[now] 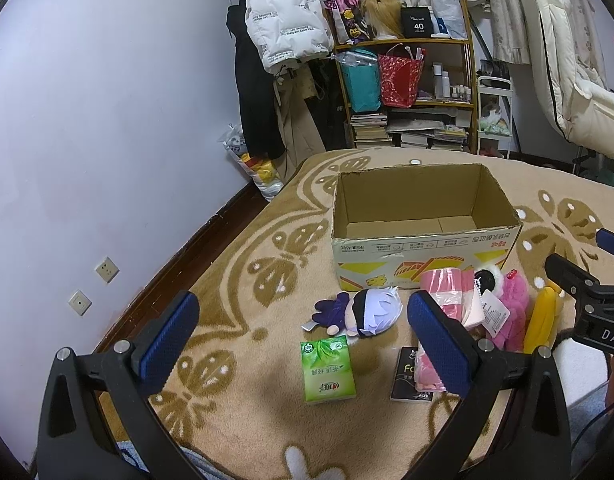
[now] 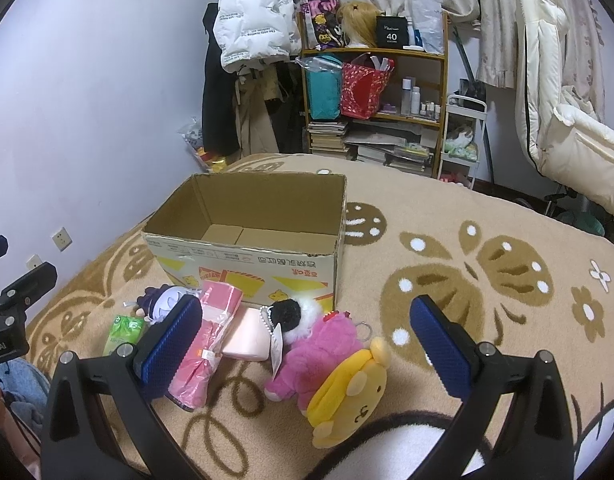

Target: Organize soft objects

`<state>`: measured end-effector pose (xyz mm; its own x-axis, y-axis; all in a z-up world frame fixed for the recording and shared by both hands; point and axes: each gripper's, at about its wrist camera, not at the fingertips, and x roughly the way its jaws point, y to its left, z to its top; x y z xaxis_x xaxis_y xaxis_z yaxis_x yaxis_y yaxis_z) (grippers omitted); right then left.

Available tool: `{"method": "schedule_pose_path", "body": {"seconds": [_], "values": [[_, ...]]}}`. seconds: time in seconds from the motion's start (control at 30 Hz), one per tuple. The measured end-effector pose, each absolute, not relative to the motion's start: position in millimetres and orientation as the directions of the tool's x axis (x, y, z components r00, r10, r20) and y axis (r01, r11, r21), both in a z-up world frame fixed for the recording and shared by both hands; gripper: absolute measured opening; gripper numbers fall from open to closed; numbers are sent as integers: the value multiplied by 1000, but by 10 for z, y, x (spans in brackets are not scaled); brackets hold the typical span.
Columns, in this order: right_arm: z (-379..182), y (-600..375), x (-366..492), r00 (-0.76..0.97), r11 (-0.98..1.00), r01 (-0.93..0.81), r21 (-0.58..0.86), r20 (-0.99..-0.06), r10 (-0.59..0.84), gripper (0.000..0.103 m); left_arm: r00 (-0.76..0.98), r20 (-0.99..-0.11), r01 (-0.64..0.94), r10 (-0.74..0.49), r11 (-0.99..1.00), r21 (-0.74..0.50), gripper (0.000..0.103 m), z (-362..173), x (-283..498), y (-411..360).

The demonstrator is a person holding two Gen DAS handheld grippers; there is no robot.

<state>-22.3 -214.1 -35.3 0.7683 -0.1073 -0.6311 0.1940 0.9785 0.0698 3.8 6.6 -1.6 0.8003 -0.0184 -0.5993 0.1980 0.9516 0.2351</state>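
Start of sorting: both the left gripper and right gripper hang released over soft toys near the empty cardboard box on the bed; next, likely grasp 1.

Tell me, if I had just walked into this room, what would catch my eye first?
Probably the open cardboard box standing empty on the beige patterned blanket, with a jumble of soft things just in front of it. The brightest are a yellow bear plush lying nearest the camera and a pink plush beside it. Further left lie a white-haired doll and a green tissue pack, between the open left gripper.
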Motion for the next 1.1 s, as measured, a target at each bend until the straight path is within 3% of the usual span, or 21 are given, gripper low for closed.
{"method": "schedule_pose_path", "body": {"seconds": [1.1], "values": [[-347, -2136, -212, 760, 977, 201, 67, -640, -112, 103, 794, -608, 202, -15, 950, 239, 103, -62, 34, 90]]}}
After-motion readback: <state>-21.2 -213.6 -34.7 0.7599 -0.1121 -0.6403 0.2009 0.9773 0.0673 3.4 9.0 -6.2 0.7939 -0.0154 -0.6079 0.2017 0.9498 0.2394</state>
